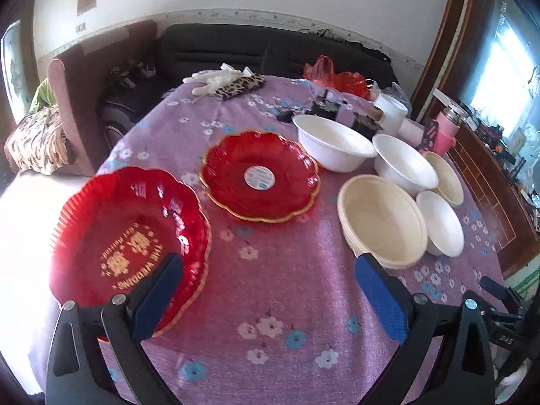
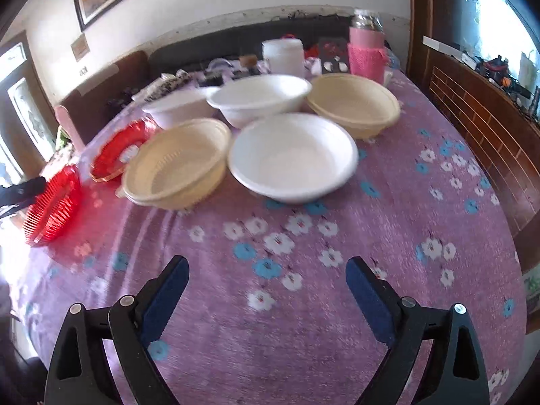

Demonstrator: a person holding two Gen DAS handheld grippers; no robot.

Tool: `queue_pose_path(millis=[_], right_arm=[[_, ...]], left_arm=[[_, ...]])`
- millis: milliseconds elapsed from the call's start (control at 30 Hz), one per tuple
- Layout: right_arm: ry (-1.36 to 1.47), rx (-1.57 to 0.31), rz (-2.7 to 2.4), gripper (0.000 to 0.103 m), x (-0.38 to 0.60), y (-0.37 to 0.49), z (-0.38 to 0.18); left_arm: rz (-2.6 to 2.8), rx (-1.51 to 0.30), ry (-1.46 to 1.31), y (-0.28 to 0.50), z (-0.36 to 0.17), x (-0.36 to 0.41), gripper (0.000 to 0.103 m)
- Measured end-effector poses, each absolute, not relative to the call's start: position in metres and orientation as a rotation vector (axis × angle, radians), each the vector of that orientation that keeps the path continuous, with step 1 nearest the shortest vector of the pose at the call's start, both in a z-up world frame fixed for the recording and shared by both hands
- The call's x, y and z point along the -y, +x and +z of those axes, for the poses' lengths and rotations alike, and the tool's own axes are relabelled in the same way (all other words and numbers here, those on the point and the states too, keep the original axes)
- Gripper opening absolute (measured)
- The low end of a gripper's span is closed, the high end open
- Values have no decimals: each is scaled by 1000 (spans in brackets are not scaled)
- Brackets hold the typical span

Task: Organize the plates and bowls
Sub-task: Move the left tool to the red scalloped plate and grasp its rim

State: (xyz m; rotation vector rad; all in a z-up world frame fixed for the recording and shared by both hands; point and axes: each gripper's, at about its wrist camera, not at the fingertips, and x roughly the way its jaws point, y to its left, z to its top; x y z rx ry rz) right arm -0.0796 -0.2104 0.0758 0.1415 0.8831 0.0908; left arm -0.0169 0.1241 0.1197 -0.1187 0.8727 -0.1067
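Note:
In the left wrist view a red plate with gold lettering [image 1: 125, 236] lies at the near left, and a second red plate with a round sticker [image 1: 260, 177] lies in the middle. Cream and white bowls [image 1: 381, 219] stand in a group to the right. My left gripper [image 1: 266, 270] is open and empty, its left finger over the near plate's edge. My right gripper [image 2: 266, 270] is open and empty above bare cloth, short of a white bowl [image 2: 293, 157] and a cream bowl [image 2: 175, 163]. Both red plates [image 2: 54, 202] show at the left there.
The round table has a purple flowered cloth [image 2: 303, 303]. At its far side stand a pink bottle [image 2: 366, 50], a white jar [image 2: 283, 55], a red bag [image 1: 337, 77], white gloves [image 1: 216, 79] and small dark items. A wooden cabinet [image 2: 489, 118] stands at the right, a sofa behind.

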Motion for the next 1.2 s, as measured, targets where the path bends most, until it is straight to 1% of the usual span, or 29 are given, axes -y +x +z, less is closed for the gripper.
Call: queue_pose_path(millis=[167,267,300,367,433,500,567,633,733,833,1200], right_arm=[[300,-847,317,96,169,-36,123],[352,-867,410,91,133,1,136],[353,-885,425,87,120,14,137],[347,-933,454,83,93,39,135],[324,-982,456,75,67,64,126],[293,-1011,433,72,50,85,117],[272,-1044,401,70,39,107,103],[275,-1073,384,68,34,124,93],[273,-1112,361,68,32,143,80],[251,-1143,354,68,29,152,70],[193,-1196,330,68,16,171,46]], left_arm=[[-69,-853,-107,20,157,-156,102],[-61,-867,-116,47,168,-173,102],[-62,-879,-123,57,168,-178,102],[-74,-918,-156,76,160,-186,102],[-90,-962,-191,94,147,-190,102],[-96,-1007,-212,111,130,-192,102],[-97,-1054,-223,127,112,-193,96],[-107,-1114,-252,144,94,-196,83],[-124,-1181,-326,164,72,-202,75],[-133,-1207,-361,178,60,-203,74],[-129,-1292,-290,204,30,-181,74]])
